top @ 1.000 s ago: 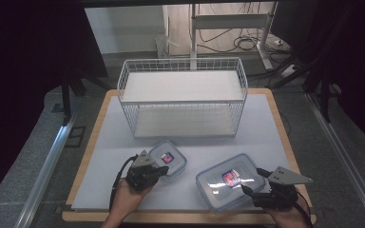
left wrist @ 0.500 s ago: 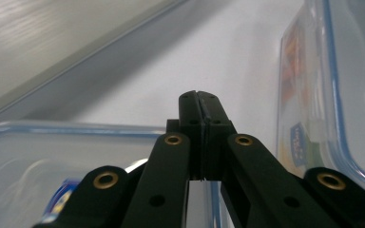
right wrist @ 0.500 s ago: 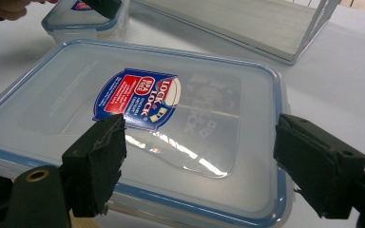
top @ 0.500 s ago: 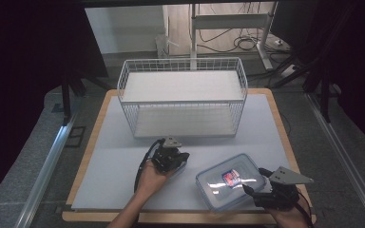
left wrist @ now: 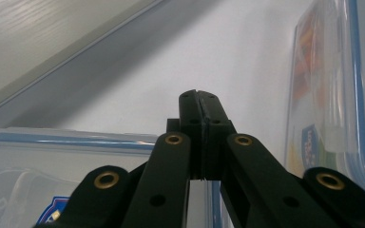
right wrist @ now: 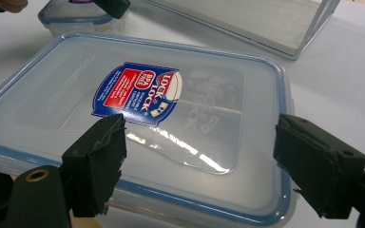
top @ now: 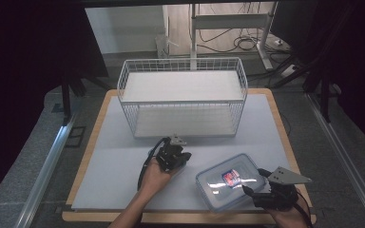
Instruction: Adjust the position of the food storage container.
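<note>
A large clear lidded container (top: 228, 180) with a blue rim and a red and blue label lies at the front right of the mat. My right gripper (top: 255, 181) stands open at its near right corner. In the right gripper view the jaws (right wrist: 209, 164) straddle that corner of the container (right wrist: 171, 109) with no clear pressing. My left gripper (top: 177, 154) is shut, empty, and hovers over a smaller lidded container, which the hand hides in the high view. In the left gripper view the closed jaws (left wrist: 199, 102) rise above the small container (left wrist: 24, 156), with the large one (left wrist: 332, 95) at the right.
A white wire basket (top: 183, 95) with a pale shelf stands at the back of the grey mat (top: 114, 156). The mat lies on a wooden table with dark floor around it. In the right gripper view the small container (right wrist: 76, 16) sits far left, the basket (right wrist: 266, 23) far right.
My left hand has moved forward and to the right, from beside the small container to over it, so the hand now covers it. The right gripper and the large container have stayed put.
</note>
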